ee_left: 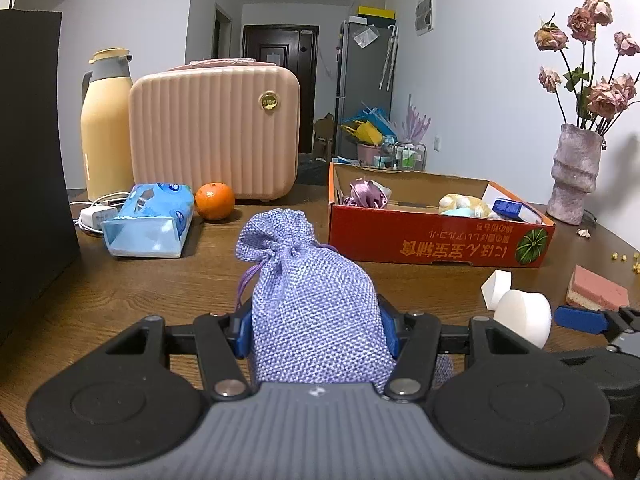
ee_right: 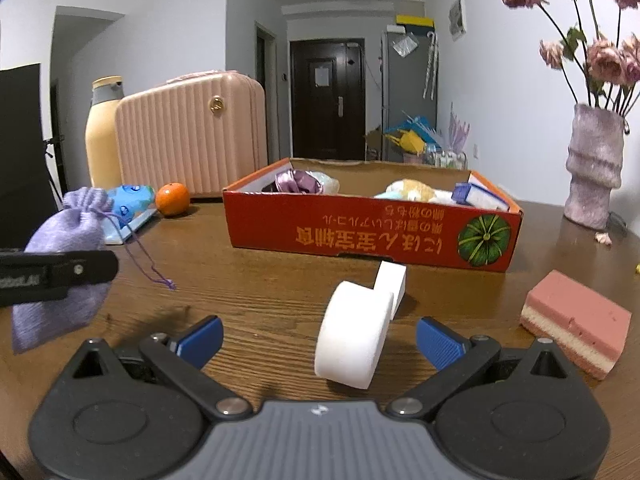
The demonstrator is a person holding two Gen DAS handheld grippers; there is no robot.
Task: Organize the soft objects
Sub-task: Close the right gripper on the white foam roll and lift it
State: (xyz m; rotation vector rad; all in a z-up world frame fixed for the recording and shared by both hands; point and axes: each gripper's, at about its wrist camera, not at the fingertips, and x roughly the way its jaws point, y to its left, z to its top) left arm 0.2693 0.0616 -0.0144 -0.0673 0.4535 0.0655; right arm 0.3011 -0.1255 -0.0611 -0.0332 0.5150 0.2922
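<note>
My left gripper (ee_left: 316,330) is shut on a purple woven drawstring pouch (ee_left: 308,300), held above the wooden table (ee_left: 160,280); its blue pads press the pouch's sides. The right wrist view shows the same pouch (ee_right: 68,232) at the far left, in the left gripper's black finger (ee_right: 60,270). My right gripper (ee_right: 320,340) stands open with a white round foam block (ee_right: 354,336) between its blue pads, untouched. A second white foam block (ee_right: 392,284) stands behind it. A pink sponge (ee_right: 576,324) lies to the right. The red cardboard box (ee_right: 360,236) holds several soft items.
A pink ridged case (ee_left: 216,136), a yellow jug (ee_left: 106,120), a blue tissue pack (ee_left: 152,216), an orange (ee_left: 215,201) and a white charger (ee_left: 96,216) sit at the back left. A vase of dried roses (ee_left: 576,172) stands right. A black panel (ee_left: 32,160) is on the left.
</note>
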